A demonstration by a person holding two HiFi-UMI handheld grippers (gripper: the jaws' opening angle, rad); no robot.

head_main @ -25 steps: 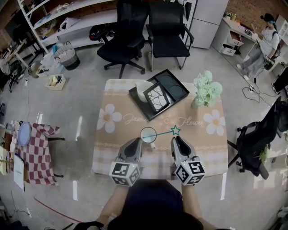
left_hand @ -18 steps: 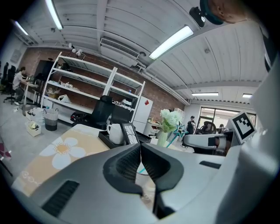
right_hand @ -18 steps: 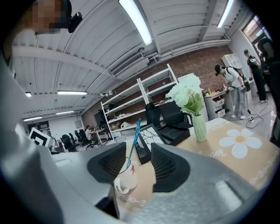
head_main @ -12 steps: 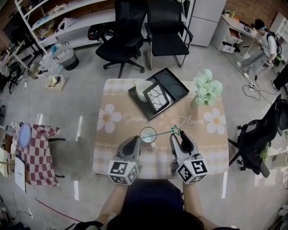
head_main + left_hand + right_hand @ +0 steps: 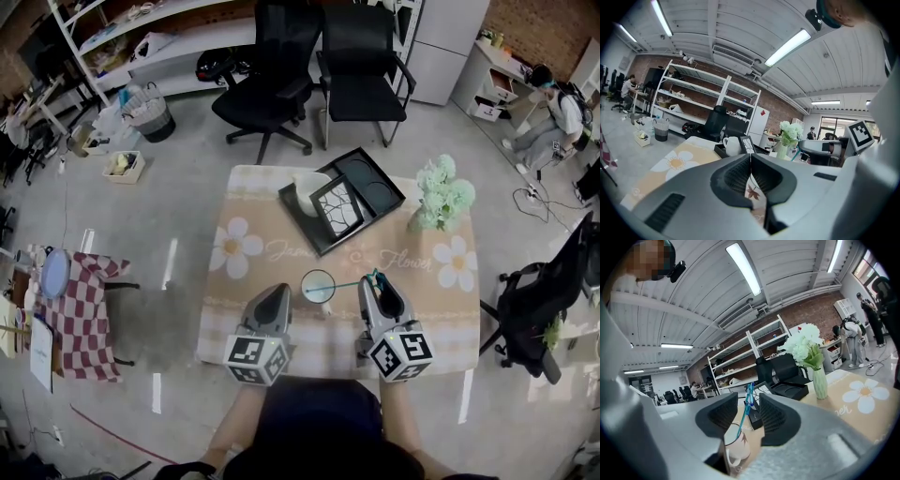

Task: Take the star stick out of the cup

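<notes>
Your right gripper (image 5: pixel 749 404) is closing its jaws around the star stick (image 5: pixel 743 411); the pads are not pressing on it. Your left gripper (image 5: pixel 750 161) is clenched, empty. The stick leans in the cup (image 5: pixel 319 271) on the table (image 5: pixel 262 248).

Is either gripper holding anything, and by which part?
Nothing yet. The right gripper is closing its jaws with the top of the star stick between them, untouched; the left gripper is shut, empty.
</notes>
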